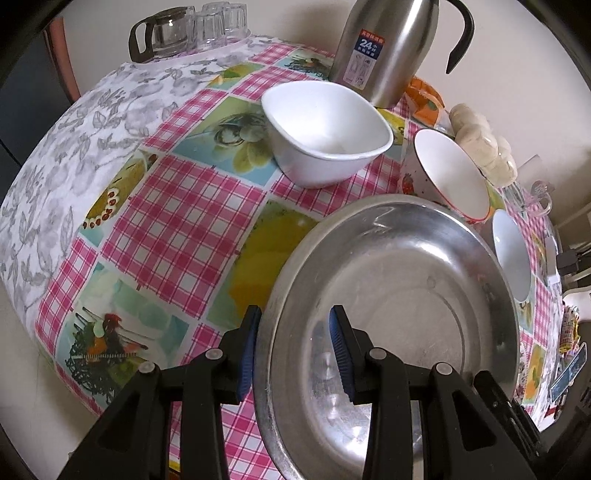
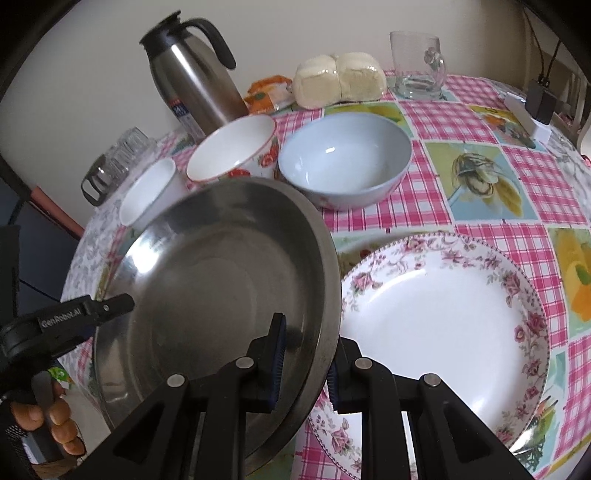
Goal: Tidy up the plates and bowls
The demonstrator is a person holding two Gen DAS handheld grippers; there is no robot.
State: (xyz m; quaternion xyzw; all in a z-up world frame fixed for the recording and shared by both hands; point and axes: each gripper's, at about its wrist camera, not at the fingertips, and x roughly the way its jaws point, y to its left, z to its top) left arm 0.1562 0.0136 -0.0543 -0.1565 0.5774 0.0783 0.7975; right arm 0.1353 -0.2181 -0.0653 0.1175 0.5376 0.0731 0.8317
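Note:
A steel plate (image 1: 399, 295) is held tilted above the table by both grippers. My left gripper (image 1: 295, 354) straddles its left rim, one pad outside and one inside. My right gripper (image 2: 304, 365) straddles its right rim (image 2: 328, 295) the same way. The left gripper (image 2: 85, 314) also shows in the right wrist view. A floral plate (image 2: 443, 325) lies flat to the right of the steel plate. A square white bowl (image 1: 325, 129), a strawberry-print bowl (image 1: 443, 170) and a pale blue bowl (image 2: 347, 158) stand behind.
A steel thermos jug (image 1: 384, 48) stands at the back by the wall. Steamed buns (image 2: 340, 79), a glass mug (image 2: 417, 64), upturned glasses (image 1: 218, 22) and a glass pot (image 1: 162, 33) line the far table edge. An orange packet (image 2: 269, 92) lies beside the jug.

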